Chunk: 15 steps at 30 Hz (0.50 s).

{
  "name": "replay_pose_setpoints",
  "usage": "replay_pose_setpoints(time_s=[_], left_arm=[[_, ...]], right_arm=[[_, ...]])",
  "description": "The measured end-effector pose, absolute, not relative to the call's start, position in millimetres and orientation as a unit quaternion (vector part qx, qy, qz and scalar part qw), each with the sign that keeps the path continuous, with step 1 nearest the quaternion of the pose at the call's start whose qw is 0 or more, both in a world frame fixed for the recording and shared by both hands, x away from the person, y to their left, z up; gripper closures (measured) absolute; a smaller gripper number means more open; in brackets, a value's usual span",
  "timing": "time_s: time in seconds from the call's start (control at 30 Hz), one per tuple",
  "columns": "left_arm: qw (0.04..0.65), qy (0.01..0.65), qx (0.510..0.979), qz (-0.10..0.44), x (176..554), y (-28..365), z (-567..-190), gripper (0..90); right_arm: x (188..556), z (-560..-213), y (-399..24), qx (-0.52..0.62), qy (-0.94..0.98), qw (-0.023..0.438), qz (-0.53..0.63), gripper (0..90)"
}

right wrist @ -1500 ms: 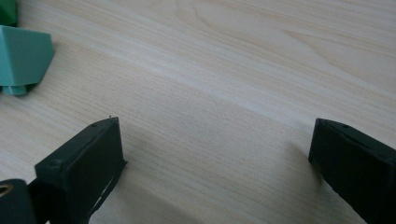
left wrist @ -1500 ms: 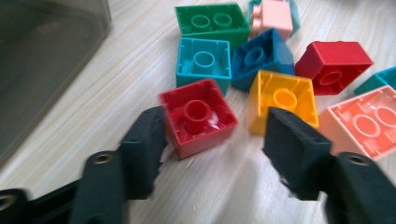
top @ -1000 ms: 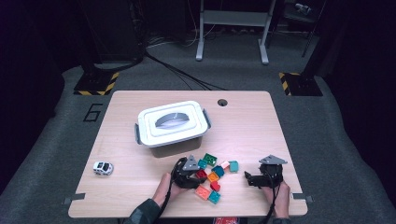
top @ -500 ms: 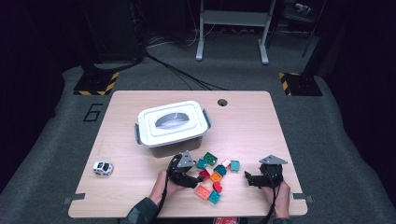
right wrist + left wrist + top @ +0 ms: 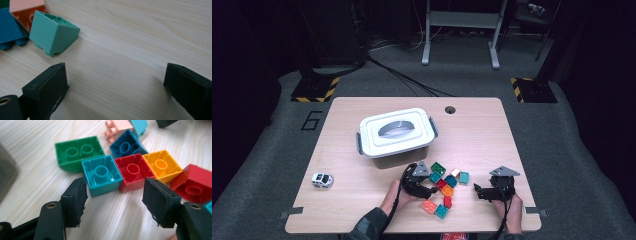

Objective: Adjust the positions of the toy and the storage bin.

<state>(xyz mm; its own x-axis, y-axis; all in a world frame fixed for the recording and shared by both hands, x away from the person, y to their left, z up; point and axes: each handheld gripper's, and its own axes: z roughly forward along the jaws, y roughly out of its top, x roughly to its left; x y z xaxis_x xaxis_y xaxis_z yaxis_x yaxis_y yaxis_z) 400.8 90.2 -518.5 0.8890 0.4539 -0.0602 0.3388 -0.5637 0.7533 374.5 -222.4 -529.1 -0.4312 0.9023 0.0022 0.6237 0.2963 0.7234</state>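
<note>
- Teal brick [image 5: 102, 175]: lies hollow side up on the table [image 5: 492, 130], just ahead of my left gripper [image 5: 115, 202], at the near edge of the brick cluster. It sits slightly toward my left pad, not centred in the gap.
- Left gripper, state: jaws part-open and have just been closing in; no brick between the pads, only bare wood. I judge I am lining up on the teal brick, which the gap looks wide enough to take.
- Red brick [image 5: 133, 171]: touches the teal brick's side, also hollow up. It stands in the way of a clean grasp, since my right-hand pad would land on or against it.
- Green brick [image 5: 78, 152]: rounded two-stud piece, touching the teal brick's far corner.
- Blue brick [image 5: 126, 145], yellow brick [image 5: 162, 165], second red brick [image 5: 196, 183]: packed close behind and beside, leaving little room for a pad.
- Right gripper [image 5: 115, 82]: jaws wide apart, nothing held, resting low over bare table.
- Mint brick [image 5: 53, 31]: tipped on its side, just beyond my right gripper's left pad, apart from it.
- White lidded box [image 5: 394, 132]: closed, behind the bricks; likely their destination, so the lid must come off first.
- Toy car [image 5: 322, 180]: well apart at the table's left, no obstacle.
</note>
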Motion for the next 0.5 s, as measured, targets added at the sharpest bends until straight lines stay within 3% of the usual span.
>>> replay_pose_setpoints(time_s=[0.13, 0.5], left_arm=[[0.411, 0.221, 0.881, 0.074, 400, 86, -515, 35.3], [0.425, 0.236, 0.871, 0.074, 377, 118, -496, 17.3]], right_arm=[[374, -529, -222, 0.491, 0.777, 0.209, 0.333, 4.3], [374, -529, -222, 0.491, 0.777, 0.208, 0.334, 4.4]])
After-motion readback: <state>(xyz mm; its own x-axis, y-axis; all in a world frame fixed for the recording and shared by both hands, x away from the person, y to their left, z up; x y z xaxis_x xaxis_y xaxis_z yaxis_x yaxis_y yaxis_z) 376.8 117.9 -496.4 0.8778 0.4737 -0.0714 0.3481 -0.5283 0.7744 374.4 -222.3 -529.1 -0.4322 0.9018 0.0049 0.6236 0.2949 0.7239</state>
